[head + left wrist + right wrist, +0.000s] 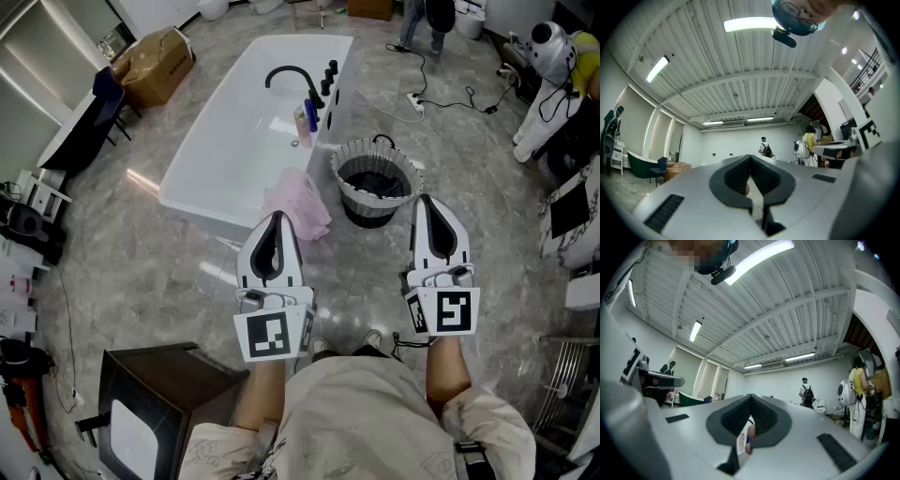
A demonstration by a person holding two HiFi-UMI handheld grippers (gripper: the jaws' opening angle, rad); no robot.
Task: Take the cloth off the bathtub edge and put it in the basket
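Our left claw [276,217] and right claw [427,200] are pressed together, empty; cloth [298,208] on bathtub [192,178] edge, basket [341,181] at its three o'clock.

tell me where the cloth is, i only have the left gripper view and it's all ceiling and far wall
Observer: The pink cloth hangs over the near edge of the white bathtub, just ahead of the left gripper.
Operator: and the basket
Observer: The basket stands on the floor to the right of the cloth, close beside the tub.
Operator: right gripper holding anything
Observer: No, the right gripper is shut and empty, on the near side of the basket.
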